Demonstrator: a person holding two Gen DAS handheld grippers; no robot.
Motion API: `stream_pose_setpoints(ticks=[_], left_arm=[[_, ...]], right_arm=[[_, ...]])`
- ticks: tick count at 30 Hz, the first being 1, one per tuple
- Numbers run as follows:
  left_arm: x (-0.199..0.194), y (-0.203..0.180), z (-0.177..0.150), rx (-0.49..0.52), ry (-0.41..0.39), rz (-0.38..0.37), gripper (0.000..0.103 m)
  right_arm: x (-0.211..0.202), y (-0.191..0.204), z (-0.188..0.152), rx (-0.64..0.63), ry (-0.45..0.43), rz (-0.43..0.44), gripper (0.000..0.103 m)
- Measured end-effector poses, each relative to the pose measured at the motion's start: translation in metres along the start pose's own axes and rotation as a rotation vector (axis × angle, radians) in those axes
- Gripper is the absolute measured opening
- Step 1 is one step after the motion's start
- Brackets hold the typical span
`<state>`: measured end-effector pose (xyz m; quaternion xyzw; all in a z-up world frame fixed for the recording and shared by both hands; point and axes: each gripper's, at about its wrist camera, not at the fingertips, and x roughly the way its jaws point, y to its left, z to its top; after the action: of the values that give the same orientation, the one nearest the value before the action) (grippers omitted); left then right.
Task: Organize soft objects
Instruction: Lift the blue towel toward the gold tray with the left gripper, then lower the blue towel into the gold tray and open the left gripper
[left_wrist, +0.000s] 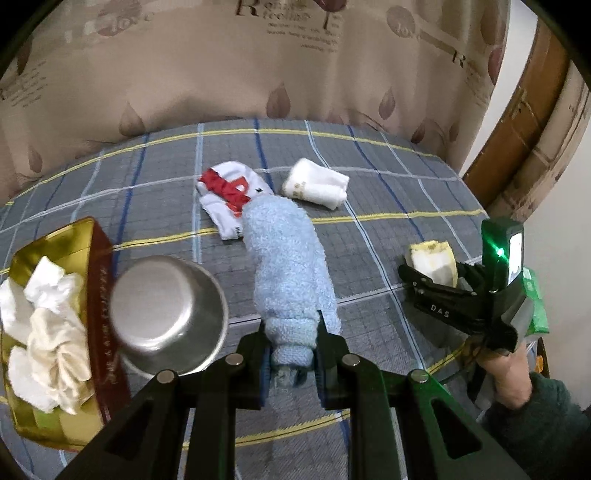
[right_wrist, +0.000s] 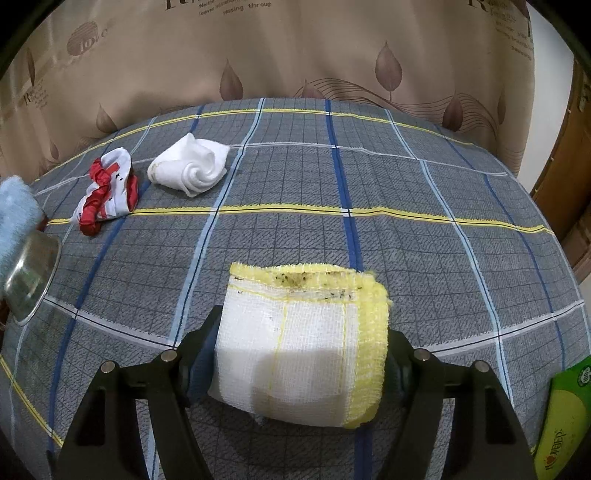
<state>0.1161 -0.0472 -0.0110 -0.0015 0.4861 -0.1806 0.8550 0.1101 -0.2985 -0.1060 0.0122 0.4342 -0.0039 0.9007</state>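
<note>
Left gripper (left_wrist: 291, 354) fingers clamped on blue towel roll (left_wrist: 288, 266), lifted beside steel bowl (left_wrist: 168, 314). Right gripper (right_wrist: 301, 354) fingers closed on yellow-edged cloth (right_wrist: 303, 343) over plaid bed (right_wrist: 406, 229). Risk: dangling roll clipping bowl; slack cloth slipping free.

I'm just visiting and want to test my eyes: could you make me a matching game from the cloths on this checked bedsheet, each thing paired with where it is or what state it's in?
Things:
1. blue towel
2. white and yellow cloth
3. rolled white towel
4. crumpled white cloths

Places or states:
A. inside the gold box
B. lying free on the sheet, beside the red and white cloth
C. pinched in the left gripper
D. between the right gripper fingers

Pairs: 1-C, 2-D, 3-B, 4-A
</note>
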Motion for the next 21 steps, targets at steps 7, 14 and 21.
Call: stream_pose_setpoints(ticks=[7,14,21], left_arm=[[-0.028,0.026,0.001,-0.042,-0.030,0.050,0.018],[-0.058,0.080,0.000,-0.131,-0.067,0.139,0.018],[-0.082,0.139,-0.004,-0.214,-0.085,0.268,0.018]], right_arm=[[0.000,0.001,0.000,-0.001,0.000,-0.001,0.071],[0.001,0.002,-0.001,-0.002,0.001,0.000,0.071],[0.001,0.002,0.000,-0.002,0.001,0.001,0.071]])
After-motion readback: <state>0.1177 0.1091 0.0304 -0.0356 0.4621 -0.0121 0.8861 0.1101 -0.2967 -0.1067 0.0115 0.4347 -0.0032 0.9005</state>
